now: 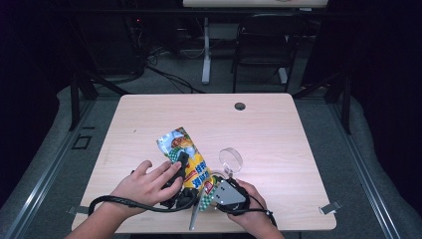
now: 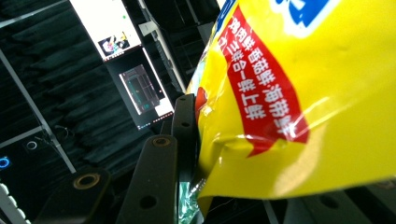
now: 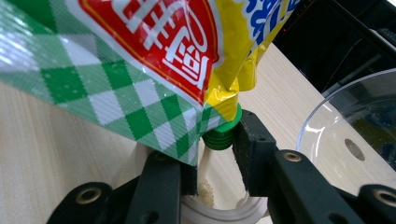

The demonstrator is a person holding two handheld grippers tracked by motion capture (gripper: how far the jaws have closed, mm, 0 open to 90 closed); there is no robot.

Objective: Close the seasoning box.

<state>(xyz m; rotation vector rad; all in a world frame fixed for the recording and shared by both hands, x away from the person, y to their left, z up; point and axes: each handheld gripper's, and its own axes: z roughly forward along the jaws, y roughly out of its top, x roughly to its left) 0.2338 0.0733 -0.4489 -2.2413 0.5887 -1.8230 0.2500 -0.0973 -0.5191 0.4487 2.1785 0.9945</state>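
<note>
2 grippers are working a seasoning pouch (image 1: 191,167) near the table's (image 1: 149,119) front edge.
The left gripper (image 1: 180,164) is clamping the pouch's yellow body, jaws narrowed onto it; in the left gripper view the pouch is covering the far jaw and running off the frame, so only 1 jaw (image 2: 184,126) is showing clearly. The right gripper (image 1: 215,191) is closing its jaws around the green spout (image 3: 223,133); 1 pad is touching it, while the other contact is hard to make out. Pale powder (image 3: 205,189) is sitting in a white container (image 3: 219,212) below, mostly cut off by the frame. A clear bowl (image 1: 230,159) is standing just beside. The table's back half and both far corners are lying open.
</note>
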